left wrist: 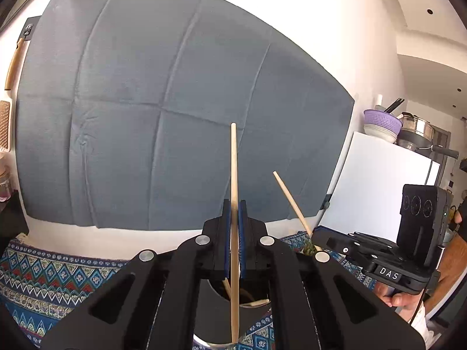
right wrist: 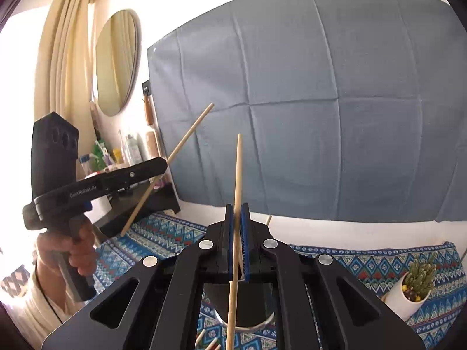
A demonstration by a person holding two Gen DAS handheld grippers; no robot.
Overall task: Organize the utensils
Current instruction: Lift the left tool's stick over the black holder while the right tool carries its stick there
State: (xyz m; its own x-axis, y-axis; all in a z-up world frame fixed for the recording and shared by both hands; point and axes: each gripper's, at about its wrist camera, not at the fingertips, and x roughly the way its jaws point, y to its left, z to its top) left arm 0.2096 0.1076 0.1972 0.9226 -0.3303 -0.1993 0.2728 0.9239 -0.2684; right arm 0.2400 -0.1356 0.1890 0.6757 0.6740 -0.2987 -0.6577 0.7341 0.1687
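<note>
My left gripper (left wrist: 234, 204) is shut on a pale wooden chopstick (left wrist: 233, 160) held upright, its lower end hanging over a dark round utensil holder (left wrist: 217, 288) that holds other utensils. My right gripper (right wrist: 238, 207) is shut on a second wooden chopstick (right wrist: 238, 169), also upright, above a dark cup with a metal rim (right wrist: 251, 325). In the left wrist view the right gripper (left wrist: 316, 233) shows at the right holding its chopstick (left wrist: 289, 198). In the right wrist view the left gripper (right wrist: 163, 162) shows at the left with its chopstick (right wrist: 189, 129).
A patterned blue cloth (right wrist: 364, 262) covers the table. A white pot with a small cactus (right wrist: 414, 288) stands at the right. More chopsticks (right wrist: 208, 342) lie on the cloth below. A grey-blue sheet (left wrist: 175, 102) hangs on the wall. A shelf with bottles (right wrist: 125, 151) is at the left.
</note>
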